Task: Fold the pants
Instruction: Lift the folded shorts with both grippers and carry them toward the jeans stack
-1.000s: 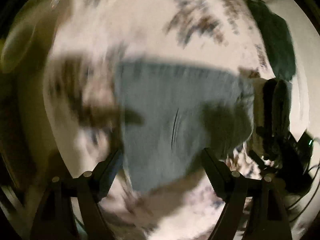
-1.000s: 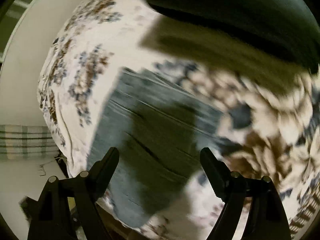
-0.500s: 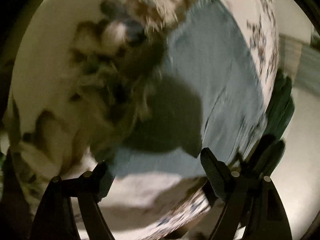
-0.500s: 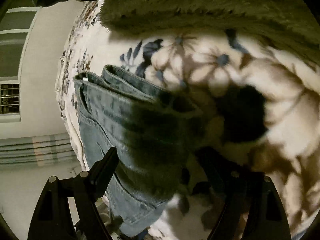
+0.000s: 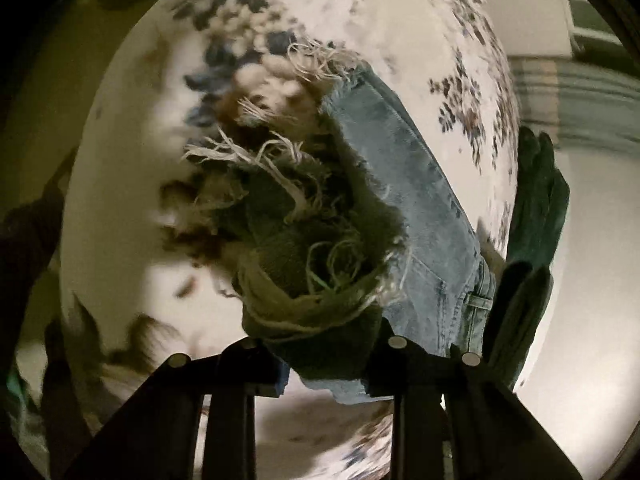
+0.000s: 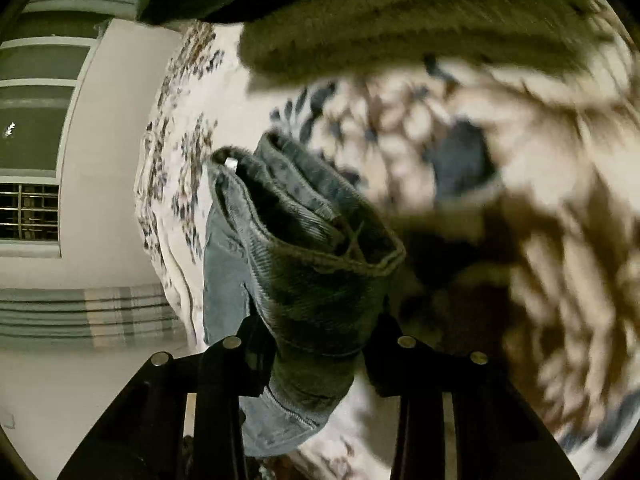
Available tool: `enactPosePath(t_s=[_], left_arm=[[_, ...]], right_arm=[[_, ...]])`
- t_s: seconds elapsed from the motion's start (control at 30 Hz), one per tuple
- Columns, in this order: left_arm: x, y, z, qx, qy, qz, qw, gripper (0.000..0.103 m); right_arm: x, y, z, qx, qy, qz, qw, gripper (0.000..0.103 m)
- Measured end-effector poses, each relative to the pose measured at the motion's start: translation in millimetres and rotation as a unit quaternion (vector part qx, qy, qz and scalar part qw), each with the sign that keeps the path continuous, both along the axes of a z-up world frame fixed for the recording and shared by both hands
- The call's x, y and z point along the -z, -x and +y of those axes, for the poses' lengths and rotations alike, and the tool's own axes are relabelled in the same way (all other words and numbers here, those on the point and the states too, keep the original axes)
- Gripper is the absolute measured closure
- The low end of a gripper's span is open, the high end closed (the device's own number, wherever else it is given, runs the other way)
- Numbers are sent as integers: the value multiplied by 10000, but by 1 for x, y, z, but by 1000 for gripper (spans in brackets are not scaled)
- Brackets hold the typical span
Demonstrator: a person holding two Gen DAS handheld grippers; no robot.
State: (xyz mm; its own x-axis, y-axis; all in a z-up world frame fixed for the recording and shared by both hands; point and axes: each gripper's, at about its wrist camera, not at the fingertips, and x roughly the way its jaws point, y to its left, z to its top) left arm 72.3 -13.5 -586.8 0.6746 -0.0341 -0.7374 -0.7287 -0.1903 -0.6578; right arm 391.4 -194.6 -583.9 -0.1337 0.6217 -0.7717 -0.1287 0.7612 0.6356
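Light blue jeans lie on a floral bedspread. My left gripper is shut on the frayed hem ends of the legs, bunched between its fingers. My right gripper is shut on the waistband end of the jeans, which stands up in thick layers between the fingers; the rest of the jeans lies to the left beneath it.
A fuzzy olive blanket lies along the far side of the bed. Dark green cloth hangs at the bed's right edge in the left wrist view. A wall with a barred window is at left.
Both grippers were open above the flat jeans; they came down and closed, the left on the frayed hems, the right on the waistband end.
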Motion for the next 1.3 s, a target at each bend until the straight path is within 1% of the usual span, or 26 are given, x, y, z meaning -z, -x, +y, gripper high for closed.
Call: enactPosePath(t_s=[0.03,0.07,0.1,0.17,0.23,0.3,0.33,0.37,0.4,0.43,0.47,0.5,0.57,0.7,0.8,0.83,0.87,0.9,0.93,0.97,1.0,1.1,1.13,1.2,1.27,1.3], left_arm=[[6,0,1,22,39,-21,10000,75],[18,7,2,-34,179,-57,9998,71],[27,6,1,-117,336,-97,9993,70],[45,2,4,-402,628,-289,9968,60],[48,-6,5,-479,631,-288,9964,56],[44,-14,8,-424,509,-161,9977,56],[41,-19,8,-418,443,-106,9981,57],[36,-23,9,-406,350,-62,9985,59],[30,-26,11,-346,224,-7,9991,75],[23,-30,13,-263,100,11,9996,80],[14,-31,12,-177,-52,53,9998,82],[9,-36,15,-112,-156,87,9998,83],[-13,-48,24,116,-472,180,9987,84],[-55,-63,43,457,-743,305,9957,84],[-106,-75,60,777,-955,423,9915,84],[-116,-72,61,845,-1002,414,9905,84],[-133,-71,65,942,-1089,424,9887,84],[-155,-82,71,1058,-1171,396,9867,84],[-164,-79,76,1135,-1215,358,9854,84],[-186,-93,83,1245,-1290,271,9834,84],[-199,-99,86,1321,-1326,185,9822,84],[-253,-138,95,1674,-1538,-185,9736,85],[-275,-164,99,1851,-1630,-373,9684,85],[-305,-209,106,2094,-1716,-665,9604,85],[-331,-256,108,2332,-1740,-966,9519,85],[-339,-272,109,2420,-1760,-1068,9482,85]], right_arm=[[6,2,0,-39,34,81,10000,48],[15,1,1,-24,90,216,9997,44],[22,0,1,-3,113,302,9995,42],[38,-5,1,130,-37,486,9987,38],[47,-10,3,206,-161,582,9980,35],[49,-9,6,231,-195,508,9983,35],[47,-7,7,275,-192,428,9985,38],[43,-5,7,284,-167,304,9990,48],[41,-2,7,273,-155,244,9992,51],[38,3,6,303,-144,204,9992,56],[34,6,6,352,-139,186,9991,60],[28,10,6,397,-132,160,9990,62],[11,14,9,436,-91,65,9990,66],[-36,20,22,602,-89,22,9981,69],[-79,22,31,696,-173,34,9974,70],[-97,20,33,720,-227,7,9971,70],[-116,17,36,739,-282,-39,9969,70],[-131,11,34,752,-301,-88,9967,70],[-152,6,35,814,-337,-138,9960,70],[-171,0,34,914,-419,-160,9948,70],[-188,-8,29,1004,-484,-199,9936,70],[-251,-33,18,1331,-658,-521,9875,71],[-275,-45,11,1494,-734,-654,9839,71],[-315,-69,-1,1776,-852,-918,9761,71],[-356,-98,-14,2145,-943,-1200,9647,71],[-370,-111,-23,2293,-969,-1297,9598,71]])
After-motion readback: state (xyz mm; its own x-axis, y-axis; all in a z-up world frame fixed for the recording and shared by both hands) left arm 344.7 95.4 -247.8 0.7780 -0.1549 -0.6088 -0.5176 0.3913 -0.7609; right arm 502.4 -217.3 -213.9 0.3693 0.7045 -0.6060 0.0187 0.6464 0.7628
